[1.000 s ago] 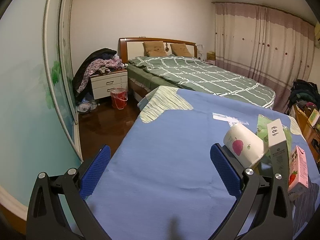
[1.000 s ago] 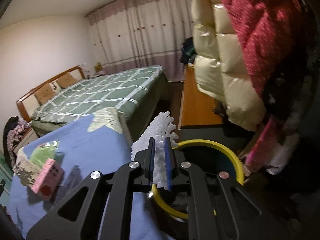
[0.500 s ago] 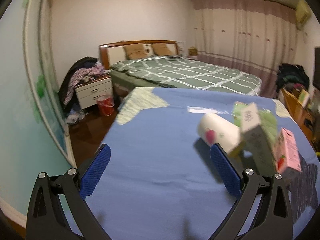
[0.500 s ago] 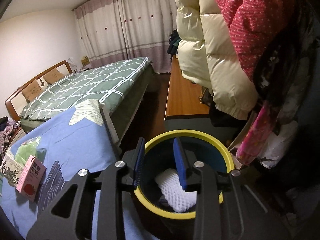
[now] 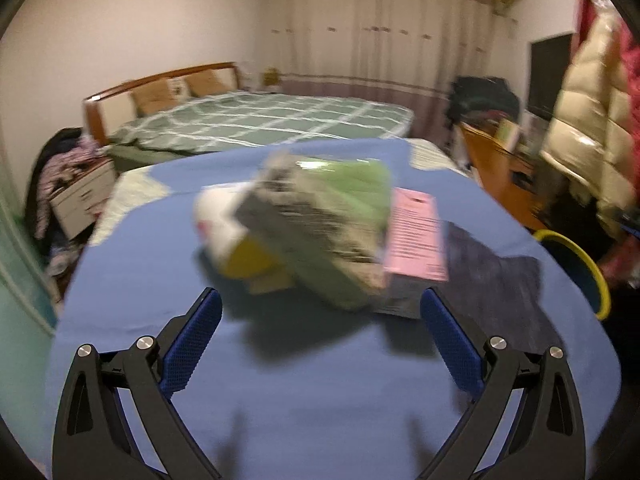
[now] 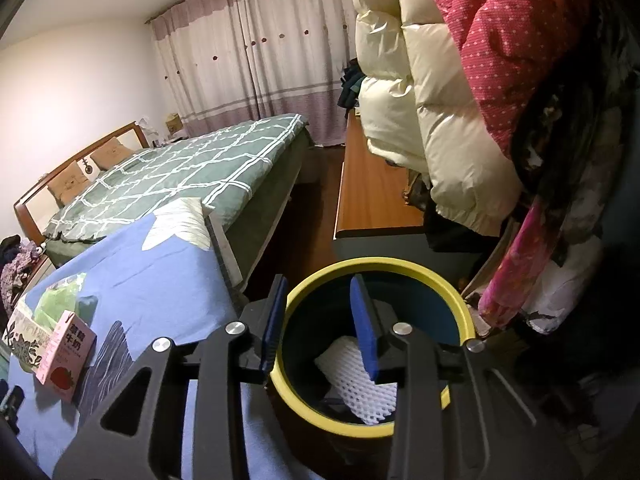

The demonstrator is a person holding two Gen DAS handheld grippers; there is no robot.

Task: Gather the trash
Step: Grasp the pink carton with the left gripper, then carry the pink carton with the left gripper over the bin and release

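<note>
a second ago the right gripper [image 6: 320, 320] was pinched on the white foam net [image 6: 356, 380] above the bin [image 6: 304, 408]; now its fingers stand moderately apart with nothing between them, and the net lies in the bottom of the yellow-rimmed bin, below and just beyond the fingertips. so that piece of trash is collected, and this hand is free, hovering over the bin's mouth. the left gripper [image 5: 320, 316] has swung round meanwhile: the pile of trash that sat off to its right now lies straight ahead of its wide-open, empty fingers. the view is blurred by the motion, but just past the fingertips i can make out a white cup [image 5: 224, 232] with a yellowish base lying on its side, a green-and-grey printed box [image 5: 316, 236] over it, and a pink carton [image 5: 416, 240] to the right, all resting on the blue blanket [image 5: 304, 392]. the bin's rim shows far to this gripper's right. my guess is the next job is the left side closing on one of these items; which one it is lined up on i cannot tell.
</note>
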